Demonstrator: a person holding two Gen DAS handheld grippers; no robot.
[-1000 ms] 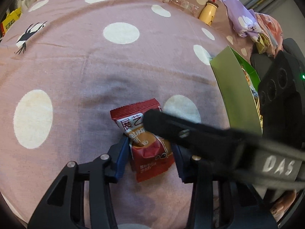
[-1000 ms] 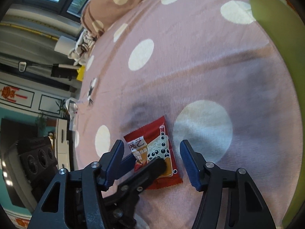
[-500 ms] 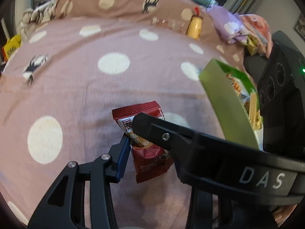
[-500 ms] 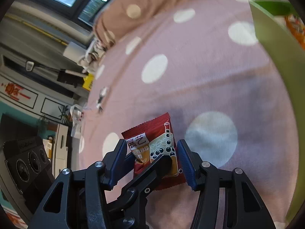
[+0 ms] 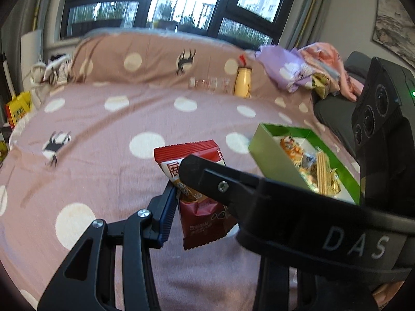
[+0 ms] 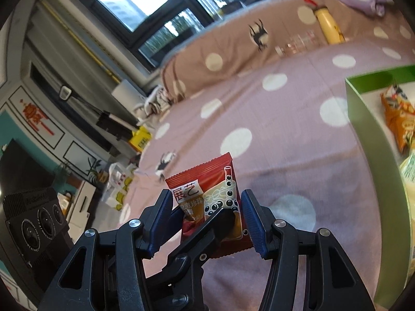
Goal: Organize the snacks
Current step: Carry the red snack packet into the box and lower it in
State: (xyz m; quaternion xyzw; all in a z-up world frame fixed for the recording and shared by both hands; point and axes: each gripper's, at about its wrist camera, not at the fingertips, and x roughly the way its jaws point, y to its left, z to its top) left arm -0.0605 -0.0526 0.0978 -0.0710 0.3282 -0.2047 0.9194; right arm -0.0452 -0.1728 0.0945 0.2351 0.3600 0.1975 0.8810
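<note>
A red snack packet (image 5: pixel 205 215) with a bubble-tea picture (image 6: pixel 210 194) hangs above the pink dotted bedspread (image 5: pixel 103 155). My left gripper (image 5: pixel 199 202) is shut on it: its blue left pad presses the packet's edge, while its right finger is hidden behind the right gripper's black finger (image 5: pixel 202 173). My right gripper (image 6: pixel 207 207) is shut on the same packet, one blue pad against each side edge. The left gripper's finger (image 6: pixel 223 220) crosses in front of the packet. A green box (image 5: pixel 269 160) with several snacks lies to the right (image 6: pixel 368 134).
A yellow bottle (image 5: pixel 242 85) and a clear bottle (image 5: pixel 210 84) lie by the dotted headboard cushion (image 5: pixel 155 57). Purple and pink cloths (image 5: pixel 285 67) are heaped at the back right. A yellow carton (image 5: pixel 18 108) sits off the bed's left edge.
Both grippers have risen and tilted upward with the packet, which has come up off the bedspread. The windows and the inside of the green box have come into view.
</note>
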